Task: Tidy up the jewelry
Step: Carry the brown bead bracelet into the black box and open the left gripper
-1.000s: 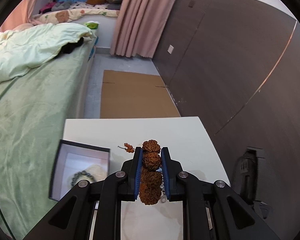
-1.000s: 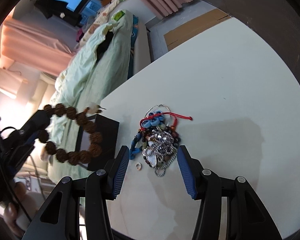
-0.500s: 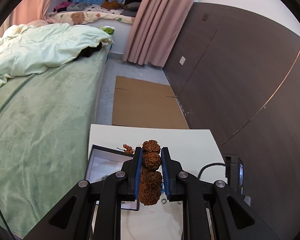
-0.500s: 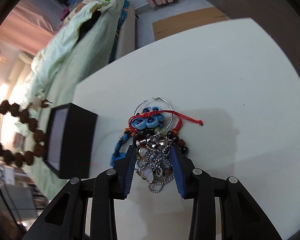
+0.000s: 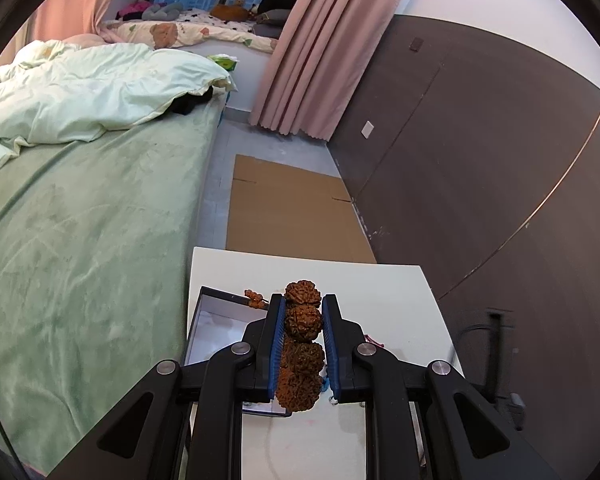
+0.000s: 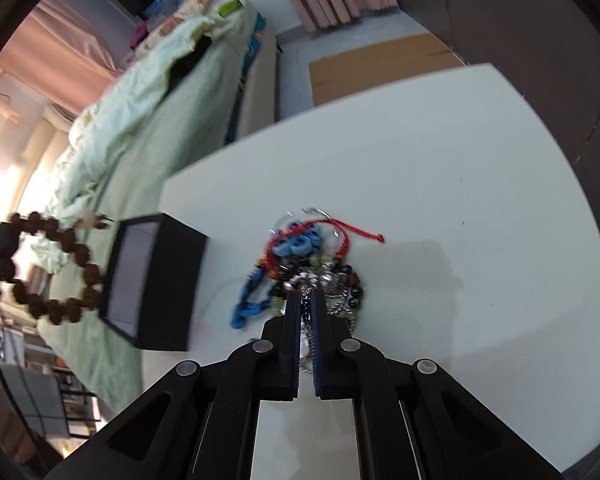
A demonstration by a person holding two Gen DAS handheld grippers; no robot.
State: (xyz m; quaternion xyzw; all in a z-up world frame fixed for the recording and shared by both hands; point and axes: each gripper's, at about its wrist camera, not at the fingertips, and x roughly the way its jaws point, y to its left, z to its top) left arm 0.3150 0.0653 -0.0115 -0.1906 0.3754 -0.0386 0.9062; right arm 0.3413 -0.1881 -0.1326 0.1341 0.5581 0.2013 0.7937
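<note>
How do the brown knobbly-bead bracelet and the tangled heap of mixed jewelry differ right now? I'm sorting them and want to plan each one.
The brown knobbly-bead bracelet is a single loop of matching rough beads; the tangled heap of mixed jewelry mixes blue, red, silver and dark pieces. The bracelet hangs in the air beside the black box; the heap lies on the white table. The left gripper clamps several bracelet beads; the right gripper pinches only the heap's near silver edge. Both are gripped.
</note>
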